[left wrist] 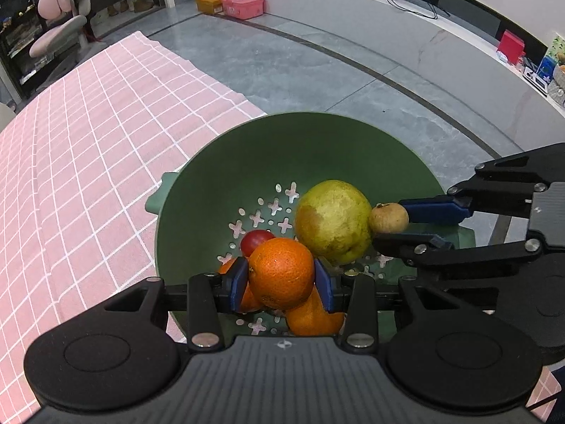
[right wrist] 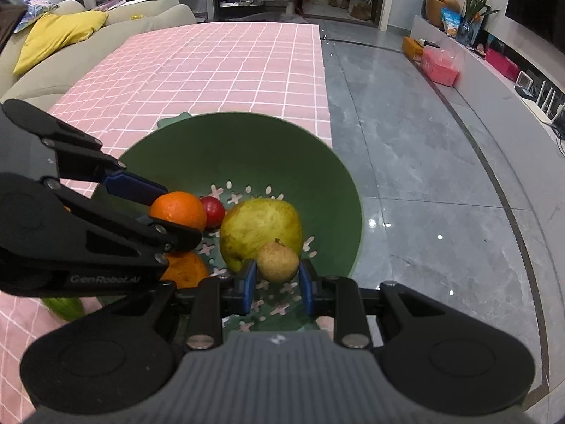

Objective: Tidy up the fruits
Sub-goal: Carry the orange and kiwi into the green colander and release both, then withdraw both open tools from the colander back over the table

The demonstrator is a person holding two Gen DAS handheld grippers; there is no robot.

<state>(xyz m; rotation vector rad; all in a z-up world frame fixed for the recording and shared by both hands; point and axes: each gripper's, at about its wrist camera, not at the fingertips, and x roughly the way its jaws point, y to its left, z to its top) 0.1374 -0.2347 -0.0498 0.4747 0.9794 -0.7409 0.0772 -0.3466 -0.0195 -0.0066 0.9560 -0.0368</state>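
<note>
A green colander bowl [left wrist: 300, 148] [right wrist: 247, 141] sits at the edge of the pink checked tablecloth. In it lie a large yellow-green pear [left wrist: 332, 221] [right wrist: 259, 231], a small red fruit [left wrist: 256, 242] [right wrist: 213, 211] and an orange [left wrist: 314, 318] [right wrist: 183, 270]. My left gripper [left wrist: 282, 279] [right wrist: 176, 217] is shut on another orange [left wrist: 282, 272] [right wrist: 178, 210] just above the bowl's fruit. My right gripper [right wrist: 276, 277] [left wrist: 388, 228] is shut on a small tan-brown fruit [right wrist: 277, 261] [left wrist: 388, 217] beside the pear.
The pink checked tablecloth [left wrist: 88, 176] [right wrist: 219, 70] spreads to the left and behind the bowl. A green fruit [right wrist: 65, 307] lies on the cloth at my left. Grey tiled floor [right wrist: 423, 176] lies past the table's right edge. A sofa with a yellow cushion [right wrist: 53, 39] stands far left.
</note>
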